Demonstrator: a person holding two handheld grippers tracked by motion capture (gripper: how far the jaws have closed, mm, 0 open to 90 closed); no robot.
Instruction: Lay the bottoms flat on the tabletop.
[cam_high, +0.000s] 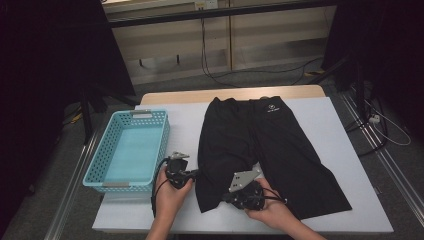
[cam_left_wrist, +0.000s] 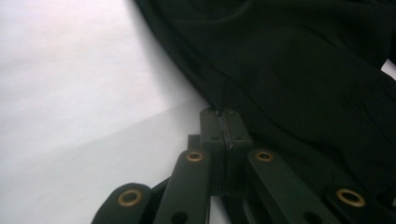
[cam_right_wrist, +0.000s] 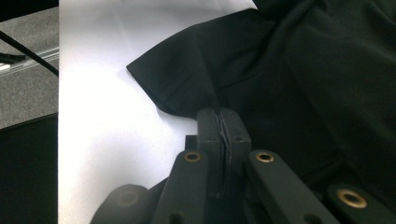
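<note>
I have the black shorts (cam_high: 260, 150) spread flat on the white table (cam_high: 340, 130), waistband at the far edge, both legs running toward me. That long axis, far to near, is what the coming move turns on, as I judge it: the near leg ends lie at my jaws, the waistband straight ahead of them.

My left gripper (cam_high: 192, 173) sits at the outer edge of the left leg, near its hem, and in the left gripper view (cam_left_wrist: 223, 113) its jaws are pressed together on a thin pinch of that edge. My right gripper (cam_high: 231, 196) is at the hem of the same leg; in the right gripper view (cam_right_wrist: 220, 113) its jaws are closed on a fold of the dark cloth.

The blue basket (cam_high: 107, 145) stands just left of the shorts, beside my left hand (cam_high: 170, 197), so the left arm is nearer to it.
</note>
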